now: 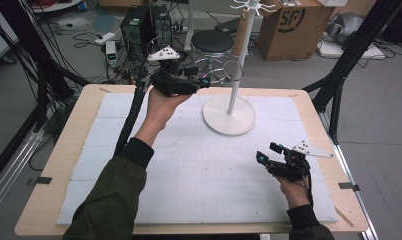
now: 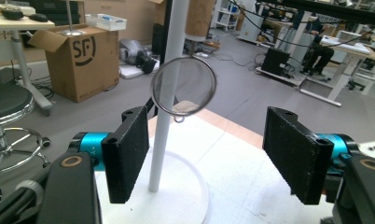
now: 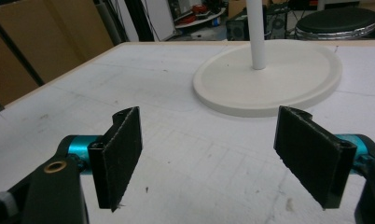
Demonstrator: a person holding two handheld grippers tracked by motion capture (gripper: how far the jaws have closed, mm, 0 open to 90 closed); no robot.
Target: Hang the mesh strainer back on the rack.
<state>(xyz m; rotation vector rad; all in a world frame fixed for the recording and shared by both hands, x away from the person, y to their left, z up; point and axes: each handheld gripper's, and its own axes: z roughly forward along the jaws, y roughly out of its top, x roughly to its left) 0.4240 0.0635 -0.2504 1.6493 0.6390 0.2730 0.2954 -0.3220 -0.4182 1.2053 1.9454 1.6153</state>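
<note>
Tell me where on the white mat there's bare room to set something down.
Most of the white mat is bare: the whole near half between the left sleeve and the right gripper, and the left strip beside the cable. It is crowded at the far middle, where the stand's round base sits, with the left gripper and a hanging mesh ring above.

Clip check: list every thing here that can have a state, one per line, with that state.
Left gripper: open, raised, aimed at the strainer.
Right gripper: open, empty, low over the table.
Round mesh strainer: hanging on the stand, ungripped.
White stand: upright on the table.
Cardboard box: on the floor, flaps open.
</note>
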